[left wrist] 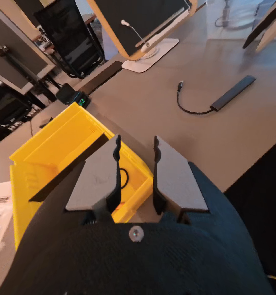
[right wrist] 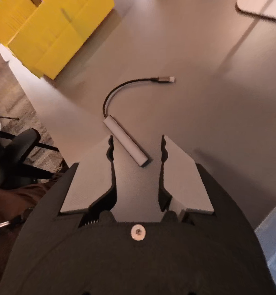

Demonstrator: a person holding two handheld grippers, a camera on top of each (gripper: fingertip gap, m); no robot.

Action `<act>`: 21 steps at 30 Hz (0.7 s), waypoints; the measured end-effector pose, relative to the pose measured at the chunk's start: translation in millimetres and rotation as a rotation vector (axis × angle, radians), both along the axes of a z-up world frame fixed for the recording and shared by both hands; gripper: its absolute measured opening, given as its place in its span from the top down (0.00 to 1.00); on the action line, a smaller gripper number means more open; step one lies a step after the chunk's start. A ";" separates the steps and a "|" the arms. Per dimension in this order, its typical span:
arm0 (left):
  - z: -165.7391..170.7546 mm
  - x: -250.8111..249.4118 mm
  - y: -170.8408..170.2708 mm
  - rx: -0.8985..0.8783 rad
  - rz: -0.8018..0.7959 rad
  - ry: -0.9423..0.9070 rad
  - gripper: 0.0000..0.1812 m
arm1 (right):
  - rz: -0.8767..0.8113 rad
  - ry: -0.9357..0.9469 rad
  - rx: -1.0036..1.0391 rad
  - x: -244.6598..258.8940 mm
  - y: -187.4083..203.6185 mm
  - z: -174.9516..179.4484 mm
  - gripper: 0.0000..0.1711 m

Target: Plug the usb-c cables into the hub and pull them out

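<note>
The slim grey metal hub (right wrist: 126,142) lies flat on the bare grey-brown desk (right wrist: 198,79), well away from the edge, with its short black pigtail cable (right wrist: 116,94) curling off one end to a metal-shelled plug (right wrist: 164,79) that rests on the surface. Lying loose in open space like this, the hub can be reached from either side, which suits a two-handed job: one tool to pin the body, the other to push a plug in.

The right tongs (right wrist: 137,145) hang above the hub's near end, spread wide and holding nothing. The hub's end shows in the gap between the grey fingers, at an angle to them; the height above the desk cannot be judged. That placement reads as a line-up to clamp the hub and steady it.

The left tongs (left wrist: 136,146) are likewise parted and empty, poised over the near corner of the open yellow plastic bin (left wrist: 43,153). A thin black looped cable (left wrist: 125,177) lies on the bin floor, partly hidden behind the left finger; it is probably one of the usb-c cables to be plugged in, so the bin serves as their store and the left tool is placed to fetch one. From that view the hub (left wrist: 233,94) sits well apart to the right, beyond the bin.

No cable is in the hub, so the plugging has not begun. Behind, a white monitor base (left wrist: 150,55) stands clear of the working area.
</note>
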State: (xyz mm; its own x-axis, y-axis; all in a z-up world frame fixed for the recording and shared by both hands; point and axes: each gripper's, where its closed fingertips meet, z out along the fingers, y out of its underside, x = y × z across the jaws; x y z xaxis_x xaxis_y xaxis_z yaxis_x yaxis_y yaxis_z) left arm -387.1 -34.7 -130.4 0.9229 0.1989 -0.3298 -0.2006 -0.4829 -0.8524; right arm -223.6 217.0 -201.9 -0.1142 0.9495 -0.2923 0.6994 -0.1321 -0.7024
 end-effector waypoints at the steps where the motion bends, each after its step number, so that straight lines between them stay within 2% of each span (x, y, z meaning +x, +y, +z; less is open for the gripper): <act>1: 1.9 -2.8 -6.4 0.010 0.007 -0.034 0.77 | 0.021 0.027 0.018 -3.6 -5.0 3.3 0.66; 6: 12.9 -35.3 -42.3 0.073 0.182 -0.056 0.79 | 0.072 0.177 0.177 -28.5 -19.8 0.4 0.65; 9: 2.2 -54.5 -61.0 0.056 0.286 -0.093 0.80 | 0.062 0.196 0.305 -36.6 -15.6 -15.6 0.64; 12: -19.2 -72.5 -75.7 -0.046 0.348 -0.134 0.76 | 0.067 0.215 0.391 -38.4 -7.7 -30.6 0.66; 15: -37.6 -96.2 -91.2 -0.163 0.436 -0.180 0.74 | 0.017 0.186 0.466 -35.8 16.3 -47.3 0.69; 18: -56.7 -115.2 -98.3 -0.282 0.479 -0.253 0.73 | 0.017 0.243 0.407 -33.1 16.5 -37.5 0.70; 21: -84.9 -124.2 -97.4 -0.456 0.450 -0.291 0.74 | 0.032 0.257 0.384 -28.9 12.8 -35.8 0.69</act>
State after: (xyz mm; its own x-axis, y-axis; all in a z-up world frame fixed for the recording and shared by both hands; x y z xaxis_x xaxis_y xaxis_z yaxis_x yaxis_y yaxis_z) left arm -511.3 -132.0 -215.2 0.8469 0.4827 -0.2230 0.3082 -0.7874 -0.5339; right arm -252.4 229.9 -237.7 -0.1678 0.9783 0.1214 0.4953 0.1902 -0.8476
